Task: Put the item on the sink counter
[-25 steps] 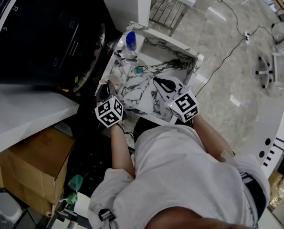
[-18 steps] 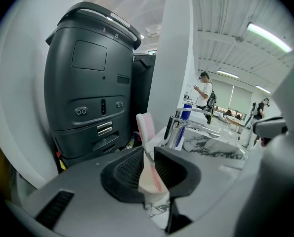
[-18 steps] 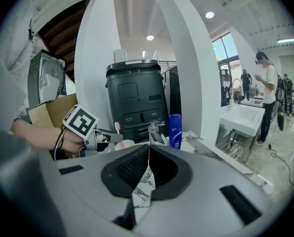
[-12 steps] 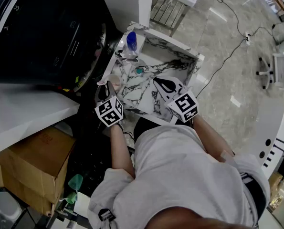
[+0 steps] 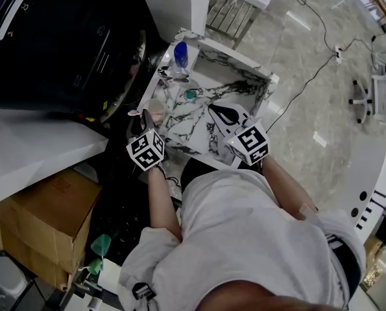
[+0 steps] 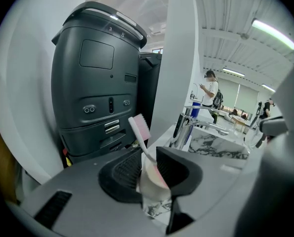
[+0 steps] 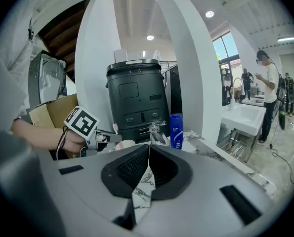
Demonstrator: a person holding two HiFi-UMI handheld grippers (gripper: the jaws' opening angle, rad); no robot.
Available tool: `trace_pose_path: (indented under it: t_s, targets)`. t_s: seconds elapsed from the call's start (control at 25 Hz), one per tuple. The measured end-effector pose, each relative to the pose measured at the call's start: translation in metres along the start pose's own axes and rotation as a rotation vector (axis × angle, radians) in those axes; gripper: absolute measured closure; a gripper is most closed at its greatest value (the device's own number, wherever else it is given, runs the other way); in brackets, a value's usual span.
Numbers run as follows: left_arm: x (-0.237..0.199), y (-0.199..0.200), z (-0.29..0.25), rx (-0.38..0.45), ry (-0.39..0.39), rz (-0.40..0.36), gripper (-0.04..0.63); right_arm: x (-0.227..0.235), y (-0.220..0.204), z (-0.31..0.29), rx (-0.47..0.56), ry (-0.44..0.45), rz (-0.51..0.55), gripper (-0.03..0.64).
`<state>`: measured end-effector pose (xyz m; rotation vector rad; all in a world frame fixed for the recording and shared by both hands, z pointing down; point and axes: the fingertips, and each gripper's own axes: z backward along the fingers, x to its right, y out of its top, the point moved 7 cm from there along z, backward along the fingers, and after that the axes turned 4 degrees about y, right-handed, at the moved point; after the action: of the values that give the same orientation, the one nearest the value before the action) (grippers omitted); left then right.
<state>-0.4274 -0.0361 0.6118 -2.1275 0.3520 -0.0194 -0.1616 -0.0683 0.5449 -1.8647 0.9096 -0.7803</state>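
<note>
Right gripper (image 7: 149, 154): jaws together, nothing between them, marble counter (image 7: 142, 194) under them. Left of that, a hand (image 7: 70, 141) holds the left gripper (image 7: 108, 137), whose jaws reach a pale cup (image 7: 125, 143) with a pink toothbrush (image 7: 114, 128) sticking up; the grip is not readable from here. Beyond them, a faucet (image 7: 156, 130) and, just to its right, a blue bottle (image 7: 176, 130). Black appliance (image 7: 137, 98) far centre, cardboard box (image 7: 50, 113) far left, white basin (image 7: 245, 115) right.

You are holding a pale, matt plastic cup (image 6: 154, 184) between ribbed, matt black pads (image 6: 124, 169). The counter (image 5: 199, 118) is showing glossy, veined marble, and the faucet (image 6: 186, 127) is shining like polished metal.
</note>
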Motion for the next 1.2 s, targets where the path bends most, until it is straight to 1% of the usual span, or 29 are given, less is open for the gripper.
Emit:
trace_pose_path:
  t_s: [0.44, 0.68, 1.0, 1.2]
  targets:
    - [-0.007, -0.004, 0.001, -0.033, -0.021, 0.103, 0.512, 0.000, 0.002, -0.004, 0.004, 0.018, -0.010, 0.611]
    - [-0.008, -0.010, 0.009, -0.054, -0.034, 0.147, 0.479, -0.001, 0.004, -0.006, 0.005, 0.042, -0.009, 0.611]
    - [-0.008, -0.014, 0.024, -0.039, -0.018, 0.161, 0.477, -0.003, -0.001, -0.009, 0.015, 0.070, -0.027, 0.611]
    - [0.002, -0.014, 0.041, -0.024, 0.022, 0.193, 0.477, -0.001, -0.003, 0.002, -0.003, 0.126, -0.014, 0.611]
